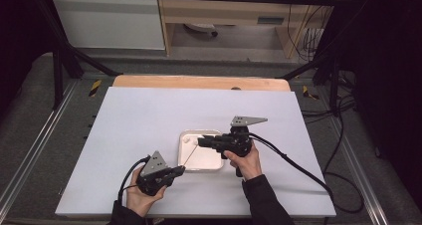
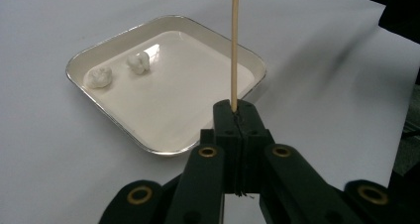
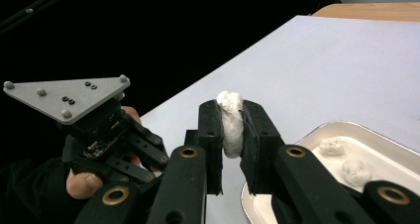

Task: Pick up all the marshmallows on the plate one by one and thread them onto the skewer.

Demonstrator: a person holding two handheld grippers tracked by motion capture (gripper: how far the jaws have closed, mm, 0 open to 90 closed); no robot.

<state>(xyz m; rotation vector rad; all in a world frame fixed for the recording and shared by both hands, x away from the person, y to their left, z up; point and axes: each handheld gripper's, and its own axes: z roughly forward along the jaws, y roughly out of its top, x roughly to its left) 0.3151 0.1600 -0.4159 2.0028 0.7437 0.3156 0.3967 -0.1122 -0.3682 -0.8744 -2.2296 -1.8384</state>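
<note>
Jaws first: from above, the left gripper [image 1: 175,172] pinches a wooden skewer [image 1: 188,156] angled over the tray [image 1: 183,161]. Its own view shows two marshmallow pieces [image 2: 99,77] waiting, unskewered. The right gripper [image 3: 232,127] clamps a third marshmallow [image 3: 231,121], seemingly next for threading.

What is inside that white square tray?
Two small white lumps lie near one corner of the tray; the rest of its floor looks bare. In the high view the right gripper covers part of it.
</note>
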